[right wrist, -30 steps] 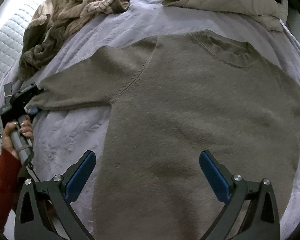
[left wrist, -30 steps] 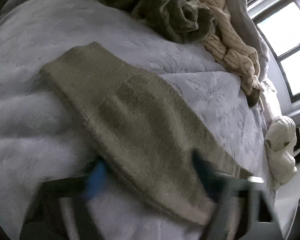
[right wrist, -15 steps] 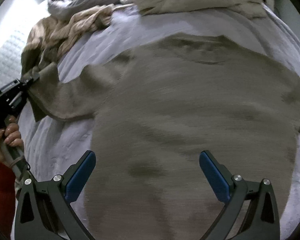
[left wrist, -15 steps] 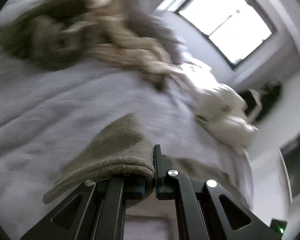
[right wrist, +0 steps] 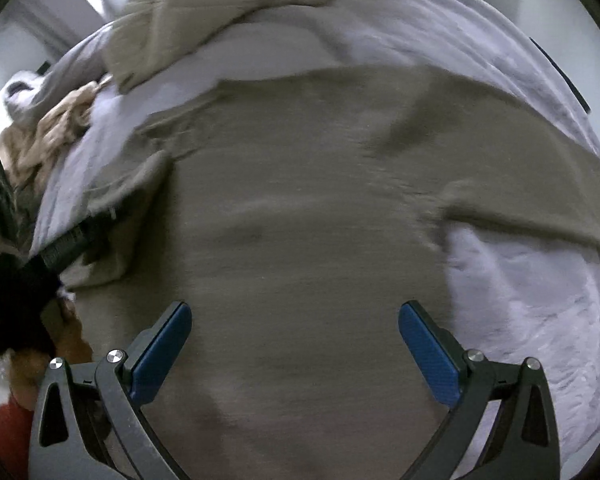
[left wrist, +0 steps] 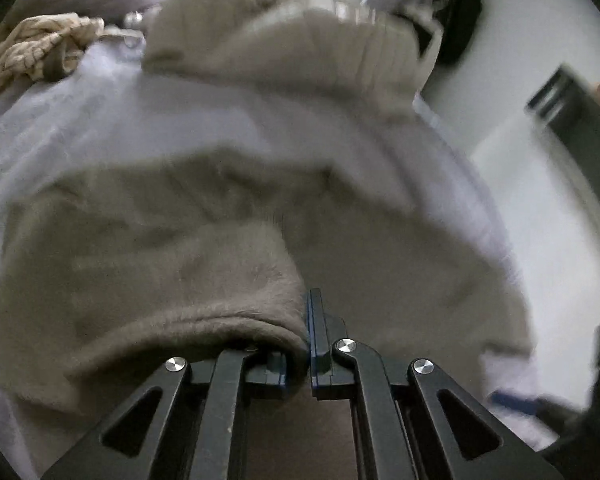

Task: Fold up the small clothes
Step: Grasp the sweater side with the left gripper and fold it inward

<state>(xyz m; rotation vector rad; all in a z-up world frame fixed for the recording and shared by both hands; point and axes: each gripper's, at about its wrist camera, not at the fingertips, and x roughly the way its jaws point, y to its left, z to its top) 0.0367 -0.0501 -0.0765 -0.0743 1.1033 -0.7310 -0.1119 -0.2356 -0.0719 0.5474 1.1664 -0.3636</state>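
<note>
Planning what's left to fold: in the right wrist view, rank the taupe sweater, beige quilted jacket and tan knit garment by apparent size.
1. Taupe sweater, fills most of the view, though nearest the camera.
2. Beige quilted jacket, farther back.
3. Tan knit garment, bunched and partly hidden, so unsure.

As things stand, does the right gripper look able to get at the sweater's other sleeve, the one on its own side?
Probably yes. The right gripper is open over the sweater, and that sleeve lies flat on the bedspread with nothing over it. The left gripper is busy on the far sleeve.
</note>
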